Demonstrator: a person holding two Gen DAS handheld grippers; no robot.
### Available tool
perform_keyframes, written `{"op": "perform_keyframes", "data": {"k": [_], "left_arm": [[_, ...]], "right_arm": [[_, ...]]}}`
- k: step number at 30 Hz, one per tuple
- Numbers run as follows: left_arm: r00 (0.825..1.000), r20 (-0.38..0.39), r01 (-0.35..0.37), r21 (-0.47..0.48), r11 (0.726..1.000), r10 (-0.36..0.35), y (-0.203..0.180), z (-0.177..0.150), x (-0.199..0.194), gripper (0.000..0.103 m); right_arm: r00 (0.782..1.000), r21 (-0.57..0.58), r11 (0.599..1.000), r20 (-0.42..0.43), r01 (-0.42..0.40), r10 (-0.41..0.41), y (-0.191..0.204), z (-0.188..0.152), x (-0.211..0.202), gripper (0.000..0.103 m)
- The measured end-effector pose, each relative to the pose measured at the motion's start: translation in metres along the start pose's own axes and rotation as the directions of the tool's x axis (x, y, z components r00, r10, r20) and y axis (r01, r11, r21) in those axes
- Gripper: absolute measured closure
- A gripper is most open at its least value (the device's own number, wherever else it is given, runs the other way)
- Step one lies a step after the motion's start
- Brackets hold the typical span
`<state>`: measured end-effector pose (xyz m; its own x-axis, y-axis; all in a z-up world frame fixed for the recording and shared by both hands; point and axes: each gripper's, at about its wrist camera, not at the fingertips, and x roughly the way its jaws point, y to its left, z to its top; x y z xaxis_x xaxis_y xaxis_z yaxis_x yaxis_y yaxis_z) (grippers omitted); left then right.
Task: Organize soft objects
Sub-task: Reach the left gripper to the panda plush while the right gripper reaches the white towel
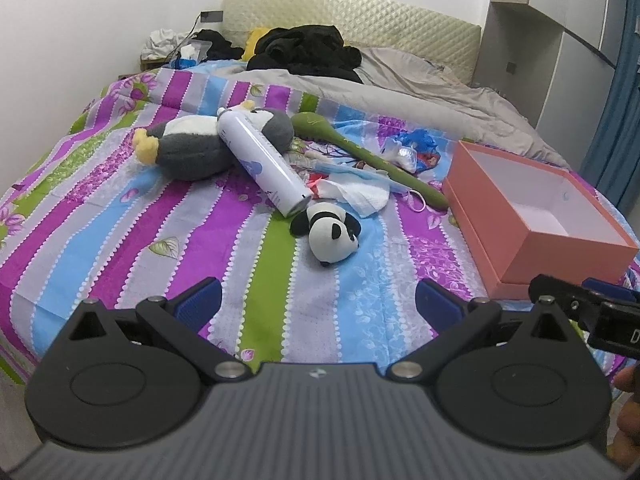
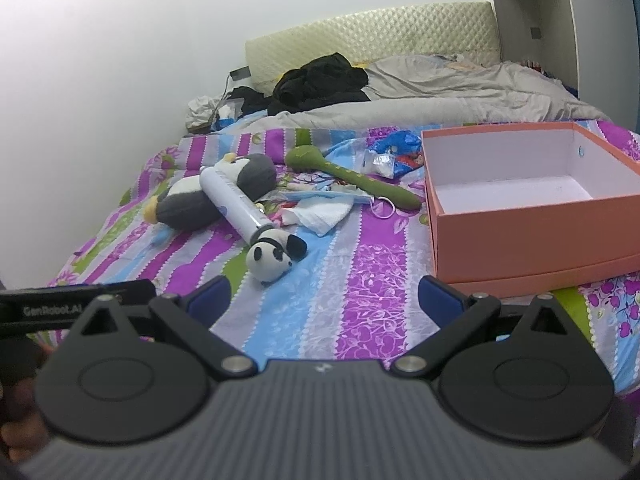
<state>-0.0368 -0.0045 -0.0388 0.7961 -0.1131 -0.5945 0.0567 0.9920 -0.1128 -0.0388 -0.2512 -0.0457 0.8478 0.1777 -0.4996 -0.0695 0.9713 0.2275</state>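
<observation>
A small panda plush point(image 1: 330, 234) point(image 2: 274, 254) lies on the striped bedspread just beyond both grippers. Farther back a grey and white penguin plush point(image 1: 200, 144) point(image 2: 208, 196) lies on its side with a white spray can point(image 1: 262, 160) point(image 2: 236, 206) resting across it. A long green soft toy point(image 1: 360, 152) point(image 2: 352, 178) stretches toward the open pink box point(image 1: 560, 254) point(image 2: 532, 242), which is empty. My left gripper point(image 1: 318, 302) is open above the bed with nothing between its fingers. My right gripper point(image 2: 324, 300) is open too, near the box's front corner.
A white cloth point(image 1: 360, 196) point(image 2: 320, 214), a blue face mask point(image 2: 332, 196) and a blue wrapper point(image 1: 408, 146) point(image 2: 394, 152) lie among the toys. A grey blanket point(image 1: 420, 88) and black clothes point(image 1: 308, 52) fill the far half of the bed. A wall runs along the left.
</observation>
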Motion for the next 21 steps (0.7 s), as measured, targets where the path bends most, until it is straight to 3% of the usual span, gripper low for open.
{"op": "perform_keyframes", "data": {"k": [9,11,13,21], "left_arm": [[1.000,-0.028,0.003,-0.021,1.000,-0.004,0.001,0.014,0.039,0.000],[0.999,-0.032,0.002,-0.022,1.000,-0.002,0.002,0.019,0.051,0.000],[0.999,-0.034,0.001,-0.024,1.000,-0.002,0.003,0.022,0.064,0.000],[0.999,-0.053,0.003,-0.023,1.000,-0.004,0.008,0.038,0.118,0.006]], "right_arm": [[0.999,-0.019,1.000,-0.032,-0.022,0.021,-0.003,0.014,0.040,0.008],[0.999,-0.026,0.999,-0.039,-0.027,0.026,-0.004,0.019,0.053,0.012],[0.998,-0.019,0.999,-0.051,-0.034,0.033,-0.005,0.024,0.067,0.022],[0.994,0.009,0.999,-0.098,-0.051,0.051,-0.009,0.039,0.123,0.032]]}}
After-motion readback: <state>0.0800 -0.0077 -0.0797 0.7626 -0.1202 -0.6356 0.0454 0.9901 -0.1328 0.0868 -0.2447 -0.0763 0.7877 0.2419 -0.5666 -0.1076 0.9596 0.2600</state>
